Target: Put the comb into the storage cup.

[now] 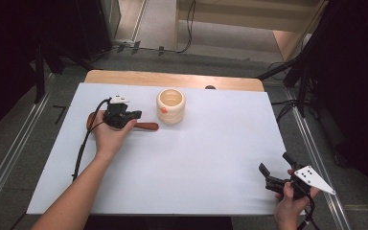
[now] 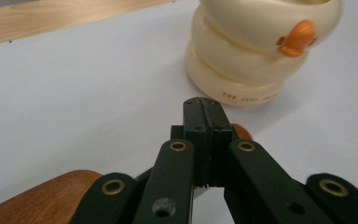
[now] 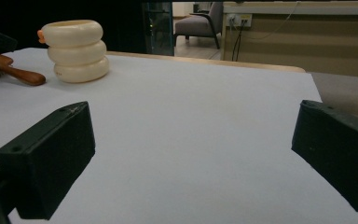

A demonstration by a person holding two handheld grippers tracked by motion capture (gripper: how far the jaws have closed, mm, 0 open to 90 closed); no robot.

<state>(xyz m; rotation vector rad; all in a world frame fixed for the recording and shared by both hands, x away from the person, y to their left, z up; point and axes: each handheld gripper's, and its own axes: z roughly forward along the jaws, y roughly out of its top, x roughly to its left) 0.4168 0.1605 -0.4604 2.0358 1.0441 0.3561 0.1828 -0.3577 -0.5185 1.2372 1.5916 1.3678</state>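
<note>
Right gripper (image 1: 274,173), bottom right, jaws spread wide, nothing between them. Left gripper (image 1: 135,115), upper left, jaws closed over the wooden spoon (image 1: 146,126), cup (image 1: 171,106) just beside.

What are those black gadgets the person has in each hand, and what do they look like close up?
They are hand-held grippers. The left gripper is black with a white plate on top and a black cable trailing along the bare forearm. Its flat link arms carry brass-coloured rivets. The right gripper is also black, with blocky jaws and a grey three-cornered plate dotted with dark holes.
</note>
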